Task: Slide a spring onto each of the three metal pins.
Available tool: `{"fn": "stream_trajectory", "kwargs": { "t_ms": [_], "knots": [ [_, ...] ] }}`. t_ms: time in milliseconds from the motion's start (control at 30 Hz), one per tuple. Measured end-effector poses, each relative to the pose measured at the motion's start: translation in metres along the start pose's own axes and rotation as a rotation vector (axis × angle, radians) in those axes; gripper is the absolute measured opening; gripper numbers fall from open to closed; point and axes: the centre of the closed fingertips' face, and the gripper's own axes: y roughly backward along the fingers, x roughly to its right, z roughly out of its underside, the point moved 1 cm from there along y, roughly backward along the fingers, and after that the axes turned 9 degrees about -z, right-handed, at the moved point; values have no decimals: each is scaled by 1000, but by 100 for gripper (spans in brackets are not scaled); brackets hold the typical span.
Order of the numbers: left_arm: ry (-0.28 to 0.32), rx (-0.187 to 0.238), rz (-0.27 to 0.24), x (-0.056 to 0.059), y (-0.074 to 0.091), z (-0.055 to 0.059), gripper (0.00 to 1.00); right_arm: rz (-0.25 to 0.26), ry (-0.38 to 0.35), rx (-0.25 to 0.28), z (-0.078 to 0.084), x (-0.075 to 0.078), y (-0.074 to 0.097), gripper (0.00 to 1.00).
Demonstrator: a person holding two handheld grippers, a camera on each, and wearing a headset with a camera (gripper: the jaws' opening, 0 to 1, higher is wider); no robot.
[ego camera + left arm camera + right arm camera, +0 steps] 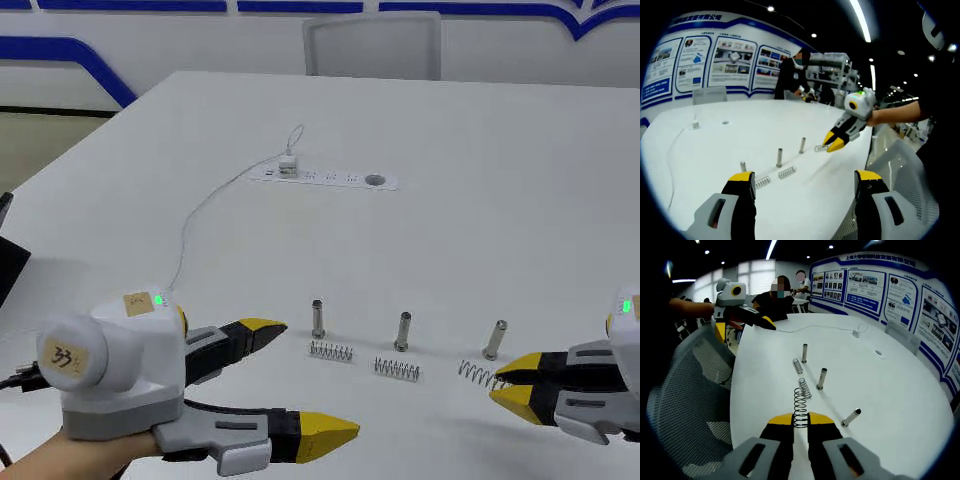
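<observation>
Three short metal pins stand in a row on the white table: left pin (318,318), middle pin (404,330), right pin (495,338). A spring (331,351) lies in front of the left pin, and a second spring (397,369) in front of the middle pin. The third spring (478,374) sits by the right pin with my right gripper (512,382) shut on its end; in the right gripper view that spring (800,407) sticks out from between the closed jaws. My left gripper (300,378) hovers open to the left of the pins, holding nothing.
A white power strip (325,178) with a plugged charger and a cable lies at the middle of the table. A grey chair (372,45) stands at the far edge. A mesh chair (690,405) is beside the near edge. People stand in the background.
</observation>
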Motion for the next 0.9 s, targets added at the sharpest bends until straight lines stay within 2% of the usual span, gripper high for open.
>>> {"fn": "stream_trajectory", "kwargs": {
  "t_ms": [100,267,433,533,600,700,767,900],
  "knots": [
    [-23,-24,14,0,-5,4,80,-23,28,5,-8,-9,1,9],
    [-93,-97,27,1,-15,16,76,-80,48,11,-13,-23,-5,9],
    [-88,-85,60,10,-25,12,70,-108,61,9,-18,-33,-11,9],
    [-105,-80,84,17,-33,8,66,-132,76,8,-23,-41,-14,9],
    [-115,-86,99,21,-36,8,65,-142,89,7,-27,-44,-15,10],
    [-197,-129,146,32,-38,15,62,-160,137,-13,-31,-49,-17,10],
    [-226,-138,164,37,-39,18,59,-172,157,-26,-32,-51,-19,10],
    [-214,-130,175,46,-41,17,55,-185,192,-32,-37,-56,-23,10]
  ]
}}
